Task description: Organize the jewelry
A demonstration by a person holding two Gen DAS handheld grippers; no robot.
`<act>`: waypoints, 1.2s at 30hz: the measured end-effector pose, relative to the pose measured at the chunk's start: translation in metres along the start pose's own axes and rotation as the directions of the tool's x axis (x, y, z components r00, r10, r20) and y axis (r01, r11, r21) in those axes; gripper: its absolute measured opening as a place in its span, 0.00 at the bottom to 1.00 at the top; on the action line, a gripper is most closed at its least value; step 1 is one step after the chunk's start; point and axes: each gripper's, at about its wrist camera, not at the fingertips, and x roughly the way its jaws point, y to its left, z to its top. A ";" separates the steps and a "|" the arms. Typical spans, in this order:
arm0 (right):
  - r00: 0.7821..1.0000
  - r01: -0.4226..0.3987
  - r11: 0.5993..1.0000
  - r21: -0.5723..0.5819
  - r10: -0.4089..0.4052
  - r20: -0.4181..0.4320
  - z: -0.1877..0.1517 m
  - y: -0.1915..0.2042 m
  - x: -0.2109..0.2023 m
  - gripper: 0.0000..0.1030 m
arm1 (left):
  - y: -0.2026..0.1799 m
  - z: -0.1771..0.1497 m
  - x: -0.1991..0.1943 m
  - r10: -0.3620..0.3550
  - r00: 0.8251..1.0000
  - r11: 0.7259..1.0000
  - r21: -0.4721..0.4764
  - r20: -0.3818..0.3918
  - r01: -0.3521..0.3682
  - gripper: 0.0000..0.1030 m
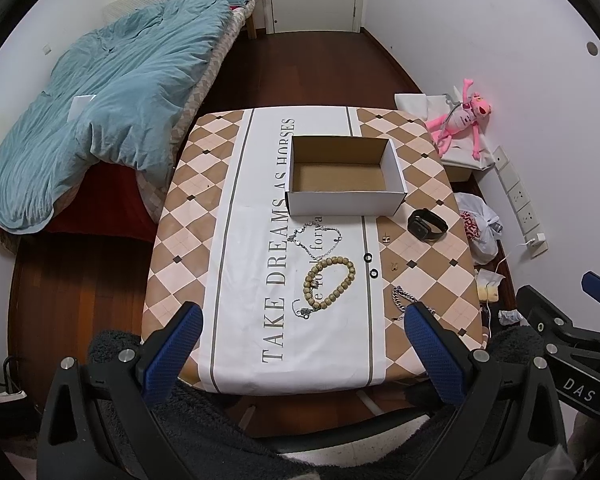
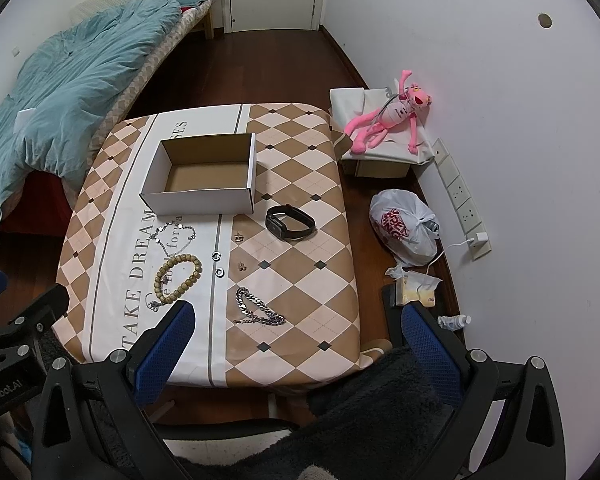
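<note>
**Jewelry laid out before an open box**

The bed (image 1: 112, 92) with its rumpled blue quilt fills the far left of the room. In front of me the tabletop (image 1: 204, 208) wears a checked cloth with a white printed band down its middle. On the far part of that band sits a white cardboard box (image 1: 346, 202), open at the top, brown inside and holding nothing.

Just near and right of the box lies a black watch (image 2: 290, 222), its strap in a loop. Near the box on the white band lies a thin silver chain (image 1: 316, 240), and touching its near side a bracelet of tan wooden beads (image 1: 330, 284). A heavy silver link chain (image 2: 258, 308) lies to the right, on the checks, closer to me. Two small dark rings (image 2: 219, 264) rest between the beads and the checks, and two tiny earrings (image 2: 241, 251) lie just right of them.

My left gripper (image 1: 302, 322) hangs over the near edge, its fingers wide apart and holding nothing. My right gripper (image 2: 296, 322) does the same, fingers spread and bare.
</note>
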 end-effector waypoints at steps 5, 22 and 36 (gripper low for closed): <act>1.000 0.001 1.000 0.000 -0.001 0.001 0.002 -0.001 -0.001 1.00 | 0.000 0.000 0.000 0.000 1.000 1.000 -0.001 0.002 0.000 1.00; 1.000 -0.001 1.000 0.002 0.001 0.000 0.001 -0.001 0.000 1.00 | -0.001 0.001 0.001 -0.001 1.000 1.000 0.000 0.002 0.001 1.00; 0.998 0.002 0.998 0.060 0.002 -0.068 0.012 -0.004 0.038 1.00 | -0.002 0.017 0.031 0.059 0.998 0.998 0.020 0.005 -0.060 1.00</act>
